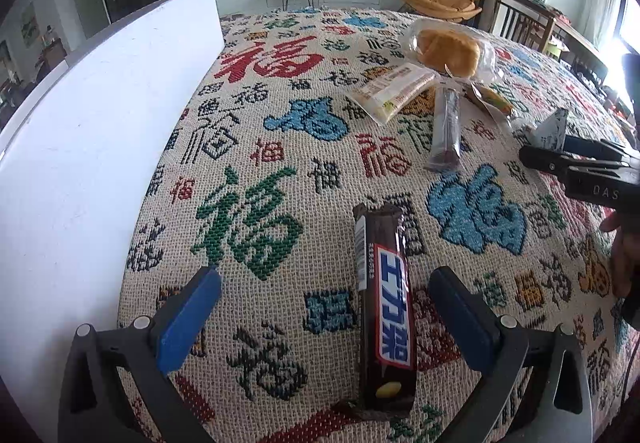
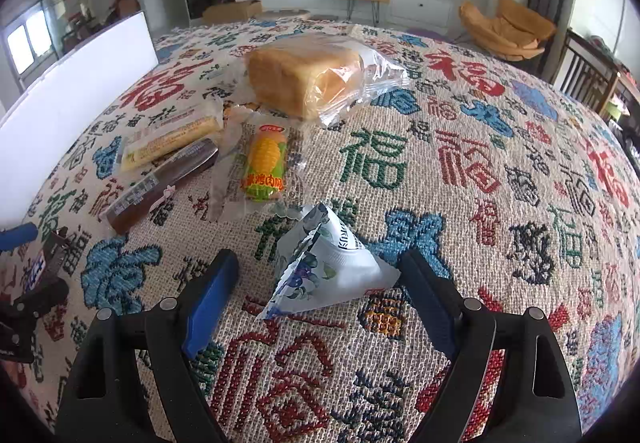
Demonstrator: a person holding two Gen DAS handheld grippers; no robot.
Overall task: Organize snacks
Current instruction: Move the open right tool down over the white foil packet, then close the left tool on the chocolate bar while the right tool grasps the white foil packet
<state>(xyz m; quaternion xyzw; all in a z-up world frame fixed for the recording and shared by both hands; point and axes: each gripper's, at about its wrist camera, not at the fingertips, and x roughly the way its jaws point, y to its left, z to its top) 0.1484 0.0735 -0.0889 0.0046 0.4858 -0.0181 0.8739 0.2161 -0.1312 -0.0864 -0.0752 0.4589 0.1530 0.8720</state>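
My left gripper (image 1: pixel 324 279) is open, its blue pads on either side of a brown chocolate bar (image 1: pixel 384 315) lying on the patterned tablecloth. My right gripper (image 2: pixel 320 263) is open around a white triangular pouch with a blueberry print (image 2: pixel 328 267), not touching it; this gripper and pouch show at the right in the left wrist view (image 1: pixel 548 131). Beyond lie a corn sausage pack (image 2: pixel 264 167), a dark snack bar (image 2: pixel 160 187), a yellow wafer pack (image 2: pixel 172 139) and a bagged bread loaf (image 2: pixel 308 71).
A white box (image 1: pixel 100 123) with a tall wall stands along the table's left side. The tablecloth (image 2: pixel 480 163) covers the whole table. A TV, plants, and an orange chair stand in the room behind.
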